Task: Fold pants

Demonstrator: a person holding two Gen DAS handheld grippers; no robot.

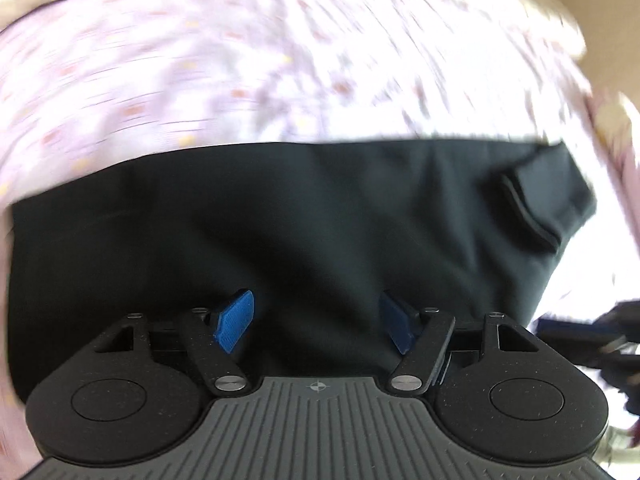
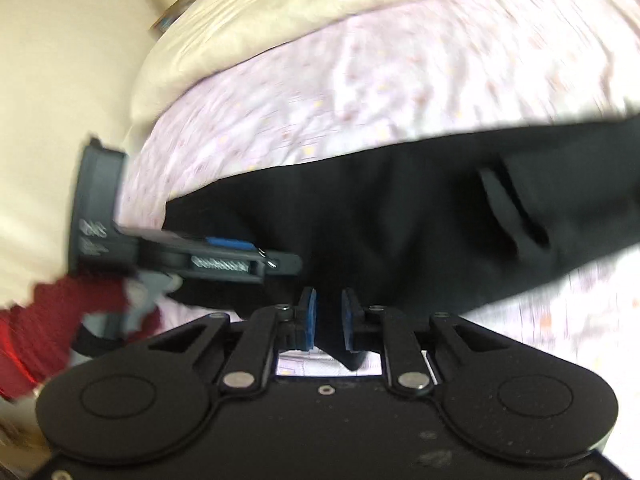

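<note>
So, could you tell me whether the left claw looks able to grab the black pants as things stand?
Probably yes: the left claw stands open right over the black pants, with nothing in between.

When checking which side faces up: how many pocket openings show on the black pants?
1: a pocket opening near the right end of the pants; others may be hidden underneath.

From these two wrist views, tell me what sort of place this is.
Most likely a bedroom: the black pants lie on a bed with a pink floral sheet, and a cream quilt or pillow is bunched behind it. The blur hides finer detail.
</note>
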